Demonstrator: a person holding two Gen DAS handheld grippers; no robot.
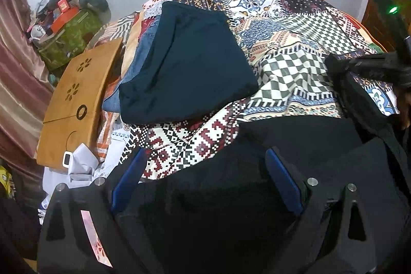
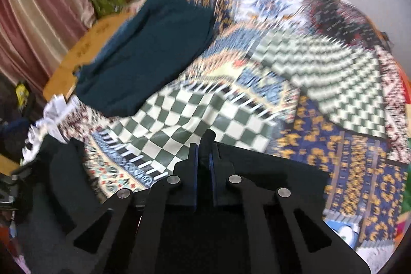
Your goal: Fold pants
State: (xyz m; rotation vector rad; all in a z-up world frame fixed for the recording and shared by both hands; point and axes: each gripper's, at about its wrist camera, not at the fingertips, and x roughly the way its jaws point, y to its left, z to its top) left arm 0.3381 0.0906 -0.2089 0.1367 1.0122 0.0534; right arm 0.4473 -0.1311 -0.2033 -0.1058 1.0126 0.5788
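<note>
Black pants lie crumpled at the near edge of a patchwork bedsheet. My left gripper stands open just above them, its blue pads wide apart with black cloth spread between and beneath them. In the blurred right wrist view, my right gripper is shut on a pinched fold of the black pants, and a tuft of cloth pokes up between the pads. A folded dark teal garment lies on folded jeans farther back on the left.
A wooden lap table leans at the bed's left side beside crumpled white paper. A green bag piled with clutter stands behind it by a striped curtain. The patterned sheet stretches away to the right.
</note>
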